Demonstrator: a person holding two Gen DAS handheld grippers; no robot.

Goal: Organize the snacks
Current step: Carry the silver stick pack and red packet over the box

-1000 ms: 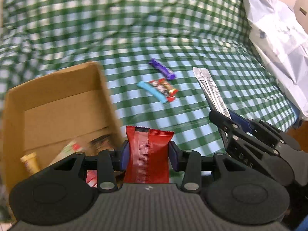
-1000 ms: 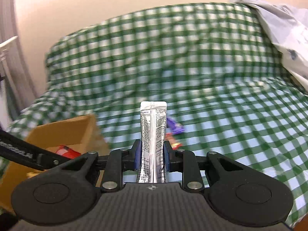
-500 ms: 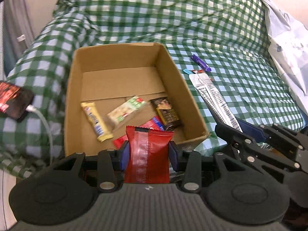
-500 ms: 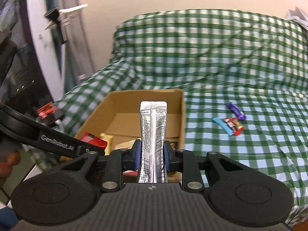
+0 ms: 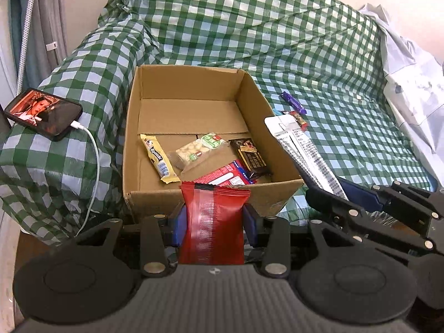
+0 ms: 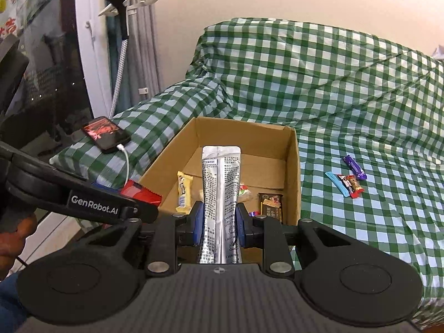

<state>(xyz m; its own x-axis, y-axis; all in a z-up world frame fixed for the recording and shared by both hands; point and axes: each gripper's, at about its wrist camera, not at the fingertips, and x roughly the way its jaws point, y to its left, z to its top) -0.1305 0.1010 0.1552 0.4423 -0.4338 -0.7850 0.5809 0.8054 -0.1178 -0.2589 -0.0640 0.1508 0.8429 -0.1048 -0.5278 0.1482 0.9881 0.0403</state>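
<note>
An open cardboard box (image 5: 155, 194) (image 6: 291, 166) stands on the green checked cover and holds several snacks: a yellow bar (image 5: 158, 158), a green-labelled pack (image 5: 199, 147), a dark brown bar (image 5: 251, 156) and a red pack (image 5: 222, 177). My left gripper (image 5: 213, 219) is shut on a red snack packet (image 5: 213, 222), just short of the box's near wall. My right gripper (image 6: 219, 222) is shut on a long silver sachet (image 6: 220, 194) (image 5: 302, 149), at the box's near right corner. Three small snacks lie on the cover right of the box: purple (image 6: 355, 168), blue (image 6: 337, 183), red (image 6: 351, 184).
A phone (image 5: 43, 113) (image 6: 106, 133) with a lit screen and a white cable (image 5: 94, 166) lies on the armrest left of the box. White crumpled cloth (image 5: 410, 83) sits at the far right. A phone stand and curtains (image 6: 122, 27) are at the left. A hand (image 6: 11, 236) shows at lower left.
Both grippers swept left from the loose snacks to the box while still gripping the red packet and the silver sachet. The box now fills the middle of both views.
</note>
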